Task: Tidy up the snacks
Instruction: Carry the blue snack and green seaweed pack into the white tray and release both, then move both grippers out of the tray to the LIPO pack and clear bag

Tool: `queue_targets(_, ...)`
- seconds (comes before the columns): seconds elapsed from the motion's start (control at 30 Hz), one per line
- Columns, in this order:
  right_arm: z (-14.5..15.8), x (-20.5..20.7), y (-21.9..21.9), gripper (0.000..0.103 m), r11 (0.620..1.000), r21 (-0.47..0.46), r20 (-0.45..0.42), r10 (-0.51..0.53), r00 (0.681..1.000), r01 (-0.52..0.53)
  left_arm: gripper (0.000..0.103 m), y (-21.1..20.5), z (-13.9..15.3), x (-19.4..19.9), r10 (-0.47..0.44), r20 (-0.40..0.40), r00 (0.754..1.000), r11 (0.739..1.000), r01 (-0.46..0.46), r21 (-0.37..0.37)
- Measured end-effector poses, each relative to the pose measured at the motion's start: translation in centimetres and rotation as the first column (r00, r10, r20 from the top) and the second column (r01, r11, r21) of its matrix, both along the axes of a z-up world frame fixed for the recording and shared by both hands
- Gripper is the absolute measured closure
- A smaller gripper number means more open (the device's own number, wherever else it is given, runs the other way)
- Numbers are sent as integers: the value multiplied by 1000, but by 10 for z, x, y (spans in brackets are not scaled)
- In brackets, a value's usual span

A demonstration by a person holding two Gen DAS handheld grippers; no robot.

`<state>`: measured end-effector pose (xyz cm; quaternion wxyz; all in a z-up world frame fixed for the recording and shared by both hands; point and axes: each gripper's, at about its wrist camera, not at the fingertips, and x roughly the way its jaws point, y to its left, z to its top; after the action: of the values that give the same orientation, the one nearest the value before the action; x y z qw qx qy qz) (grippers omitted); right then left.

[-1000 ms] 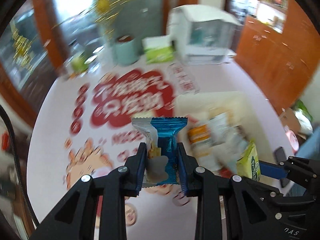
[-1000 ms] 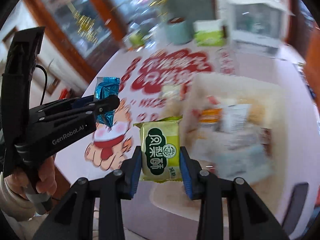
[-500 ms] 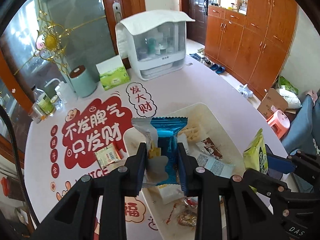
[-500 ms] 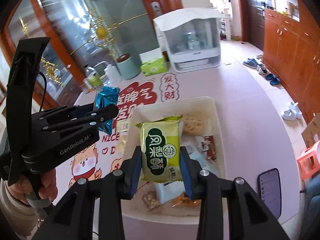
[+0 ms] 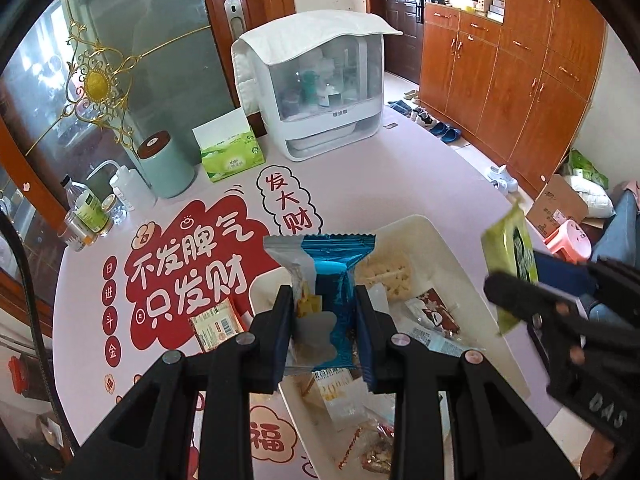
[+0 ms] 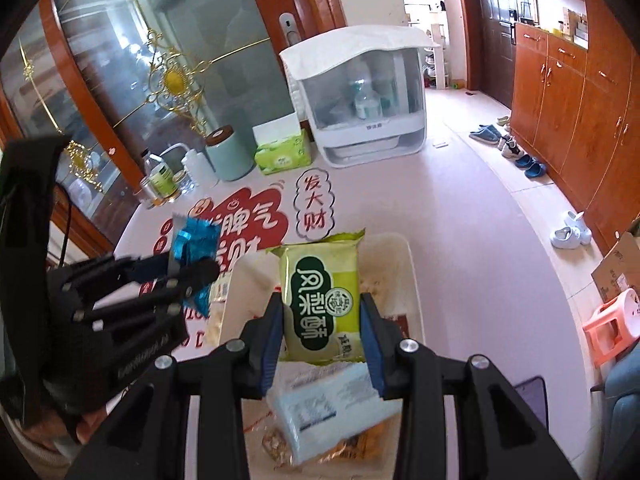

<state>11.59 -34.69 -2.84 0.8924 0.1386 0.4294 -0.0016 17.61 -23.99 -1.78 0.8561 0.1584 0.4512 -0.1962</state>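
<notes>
My left gripper point(image 5: 324, 320) clamps a blue snack packet point(image 5: 332, 280), my right gripper point(image 6: 322, 320) a green pastry packet point(image 6: 320, 300), both above the cream tray point(image 5: 448, 248), hiding part of its jumbled snack packets.

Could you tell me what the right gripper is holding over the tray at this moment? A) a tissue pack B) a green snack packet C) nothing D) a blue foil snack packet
B: the right gripper is shut on the green snack packet above the white tray.
</notes>
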Motion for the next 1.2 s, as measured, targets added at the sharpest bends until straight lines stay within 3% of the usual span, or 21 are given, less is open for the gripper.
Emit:
queue_targets(0.27,-5,30,-7,65,1000,-25,-14,-8,1000,8,74,-5,-9,14,13,-5,1000,1000,-13,22)
queue_targets(0.3,-6,32,-7,65,1000,-26,-15,-6,1000,5,65,-5,-11,15,13,-5,1000,1000,-13,27)
queue_targets(0.33,-7,33,-7,64,1000,-24,-16,-3,1000,2,39,-6,-13,15,11,-9,1000,999,-10,36)
queue_targets(0.4,-9,36,-7,58,1000,-24,-21,-3,1000,3,3,-5,-16,16,14,-5,1000,999,-14,45)
queue_targets(0.5,-11,35,-6,54,1000,-29,-21,-5,1000,5,2,-3,-15,14,9,27,1000,998,-10,54)
queue_targets(0.97,-9,18,7,53,1000,-17,-25,16,1000,-16,2,20,-5,-3,19,30,999,997,-21,70)
queue_targets(1.2,6,2,23,53,998,-15,1,55,998,-55,2,66,33,-12,-19,85,996,987,5,162)
